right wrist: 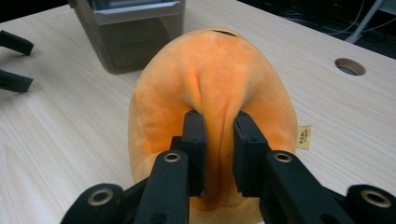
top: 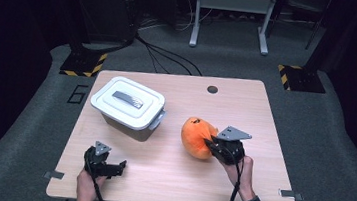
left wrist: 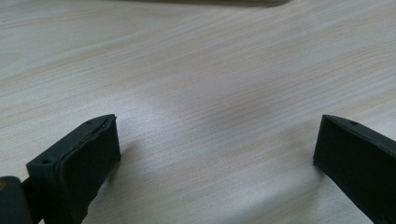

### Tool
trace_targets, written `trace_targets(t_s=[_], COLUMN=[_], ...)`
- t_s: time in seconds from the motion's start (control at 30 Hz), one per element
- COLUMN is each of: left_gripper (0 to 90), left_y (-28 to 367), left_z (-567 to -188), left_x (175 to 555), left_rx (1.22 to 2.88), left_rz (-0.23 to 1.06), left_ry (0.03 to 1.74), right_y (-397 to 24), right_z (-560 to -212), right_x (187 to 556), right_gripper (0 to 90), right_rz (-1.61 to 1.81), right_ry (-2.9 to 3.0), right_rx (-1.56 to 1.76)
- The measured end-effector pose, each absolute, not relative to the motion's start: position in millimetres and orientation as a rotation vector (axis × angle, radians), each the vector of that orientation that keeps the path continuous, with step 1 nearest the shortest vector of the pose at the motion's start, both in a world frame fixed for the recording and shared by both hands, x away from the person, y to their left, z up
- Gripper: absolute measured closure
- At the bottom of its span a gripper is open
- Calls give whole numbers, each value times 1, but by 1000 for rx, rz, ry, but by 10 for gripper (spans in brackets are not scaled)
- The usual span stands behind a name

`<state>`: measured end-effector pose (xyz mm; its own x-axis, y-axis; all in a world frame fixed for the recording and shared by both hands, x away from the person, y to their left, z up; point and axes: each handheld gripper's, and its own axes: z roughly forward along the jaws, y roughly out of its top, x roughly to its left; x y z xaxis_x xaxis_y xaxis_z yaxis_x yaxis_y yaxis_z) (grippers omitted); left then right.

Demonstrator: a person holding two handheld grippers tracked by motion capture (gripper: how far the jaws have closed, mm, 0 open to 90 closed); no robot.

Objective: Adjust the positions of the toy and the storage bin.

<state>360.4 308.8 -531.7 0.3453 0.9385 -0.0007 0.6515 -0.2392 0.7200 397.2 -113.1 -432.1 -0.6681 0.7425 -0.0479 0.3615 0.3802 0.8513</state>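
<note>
An orange plush toy (top: 197,136) rests right of the table's middle. My right gripper (top: 210,144) is shut on it, pinching a fold of its near side. Seen from the right gripper view, the plush toy (right wrist: 215,88) bulges around the two black jaws, and my right gripper (right wrist: 219,135) holds a ridge of fabric between the pads. A small tag sticks out at the toy's right. My left gripper (top: 118,167) lies low at the table's front left, open. In the left gripper view my left gripper (left wrist: 217,144) has its jaws wide apart over bare wood.
A grey storage box with a white latched lid (top: 128,103) stands at the back left of the wooden table (top: 246,107). A round cable hole (top: 212,89) sits near the far edge. Metal brackets mark the front corners. Carpeted floor surrounds the table.
</note>
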Motion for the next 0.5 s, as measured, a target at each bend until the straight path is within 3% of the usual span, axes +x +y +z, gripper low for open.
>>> trace_targets(t_s=[0.5], left_gripper=[2], left_y=[309], left_z=[-532], left_x=[360], left_rx=[1981], left_rz=[588], left_ry=[1383], right_y=[-144], right_z=[-429], right_x=[399], right_gripper=[771], right_rz=[1167], right_ry=[2110], right_rx=[1039])
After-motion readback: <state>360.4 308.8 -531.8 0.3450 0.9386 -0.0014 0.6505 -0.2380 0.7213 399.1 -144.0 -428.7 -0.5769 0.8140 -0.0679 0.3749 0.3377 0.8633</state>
